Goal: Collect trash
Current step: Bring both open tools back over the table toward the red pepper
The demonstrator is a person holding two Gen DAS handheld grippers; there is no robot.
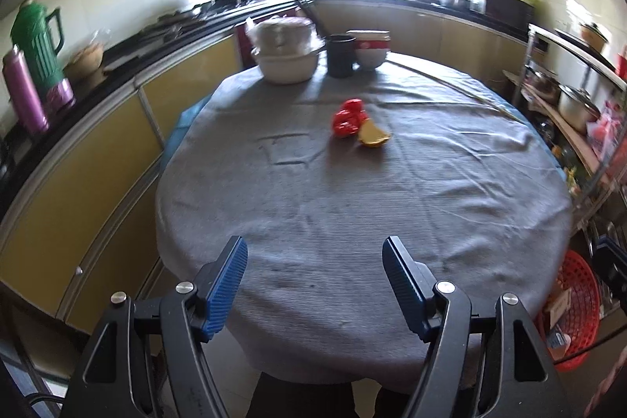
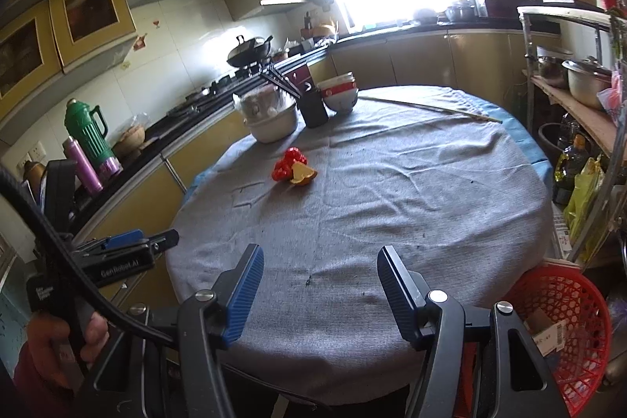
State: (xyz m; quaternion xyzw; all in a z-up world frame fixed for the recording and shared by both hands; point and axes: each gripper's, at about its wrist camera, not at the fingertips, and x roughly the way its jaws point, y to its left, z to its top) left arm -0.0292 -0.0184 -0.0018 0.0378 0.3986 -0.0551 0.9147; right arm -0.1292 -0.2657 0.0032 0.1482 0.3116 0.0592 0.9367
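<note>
Grey cloth covers the round table (image 1: 352,206) in the left wrist view, where the left gripper (image 1: 315,253) hangs over the near edge with its blue pads spread and nothing between them. Mid-table lie a crumpled red wrapper (image 1: 347,122) and, touching it, an orange peel piece (image 1: 374,136); a red mesh basket (image 1: 580,308) sits low at the right. From the right wrist view, the right gripper (image 2: 319,263) is likewise spread and empty, the wrapper (image 2: 286,165) and peel (image 2: 303,175) lie well ahead, and the basket (image 2: 564,335) holds scraps beside the table.
</note>
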